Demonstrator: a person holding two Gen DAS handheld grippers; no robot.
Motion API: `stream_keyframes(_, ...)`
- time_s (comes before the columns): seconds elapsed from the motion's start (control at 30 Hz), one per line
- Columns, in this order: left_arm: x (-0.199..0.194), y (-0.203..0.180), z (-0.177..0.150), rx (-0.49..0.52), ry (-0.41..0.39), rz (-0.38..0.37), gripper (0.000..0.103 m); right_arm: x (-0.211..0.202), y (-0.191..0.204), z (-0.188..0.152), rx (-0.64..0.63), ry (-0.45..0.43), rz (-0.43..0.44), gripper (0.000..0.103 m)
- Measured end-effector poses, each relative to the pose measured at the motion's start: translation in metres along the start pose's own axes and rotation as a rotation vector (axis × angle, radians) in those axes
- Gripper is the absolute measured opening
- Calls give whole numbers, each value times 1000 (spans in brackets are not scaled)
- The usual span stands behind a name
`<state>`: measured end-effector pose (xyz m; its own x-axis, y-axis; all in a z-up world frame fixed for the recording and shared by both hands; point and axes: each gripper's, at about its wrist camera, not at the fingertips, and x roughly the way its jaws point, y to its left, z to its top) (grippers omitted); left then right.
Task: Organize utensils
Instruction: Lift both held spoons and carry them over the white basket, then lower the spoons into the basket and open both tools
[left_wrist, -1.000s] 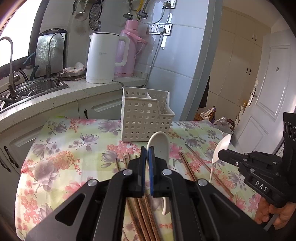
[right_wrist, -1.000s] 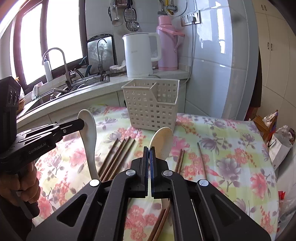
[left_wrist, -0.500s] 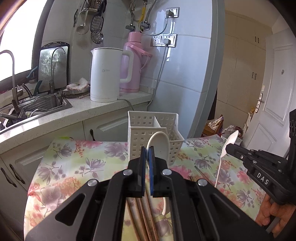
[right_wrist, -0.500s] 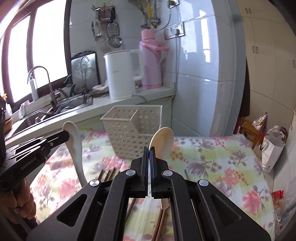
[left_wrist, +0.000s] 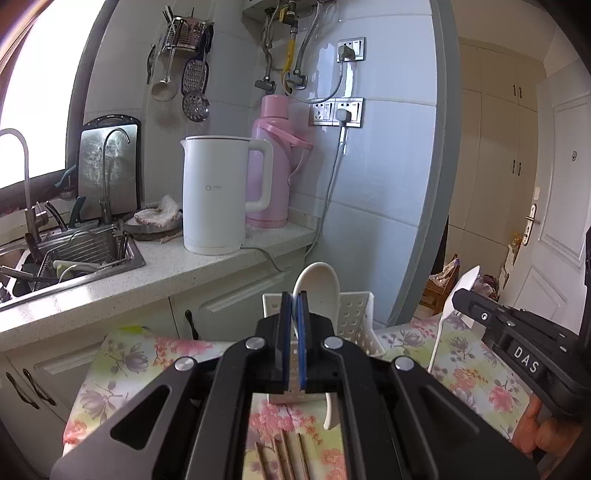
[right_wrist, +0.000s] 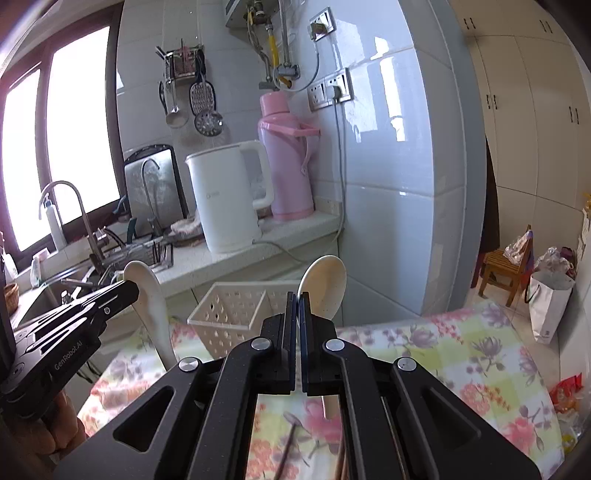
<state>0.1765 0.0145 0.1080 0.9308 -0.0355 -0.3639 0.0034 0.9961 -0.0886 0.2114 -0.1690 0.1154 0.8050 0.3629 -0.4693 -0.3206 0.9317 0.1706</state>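
One white spoon is pinched in each gripper, left gripper (left_wrist: 293, 295) and right gripper (right_wrist: 297, 295), held above the empty-looking basket (right_wrist: 236, 314); chopsticks (left_wrist: 284, 458) are left on the bench (right_wrist: 461, 354).

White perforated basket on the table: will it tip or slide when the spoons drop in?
The basket looks like thin perforated plastic, so probably light and apt to slide on the smooth floral tablecloth. It appears tall for its footprint, so a spoon knocking its rim could tip it.
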Motion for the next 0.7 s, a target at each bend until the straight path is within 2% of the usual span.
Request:
stream_keyframes(0.33,18,6,54,-10,-84,12,3,22,-2,43,34,-56,23,2)
stream_keyframes(0.57,38,12,65,-27,-92,23,3,36,2,52,45,-75,21,2)
stream_keyframes(0.7,53,16,61,-29,-84,35,3,54,4,50,48,-55,20,2)
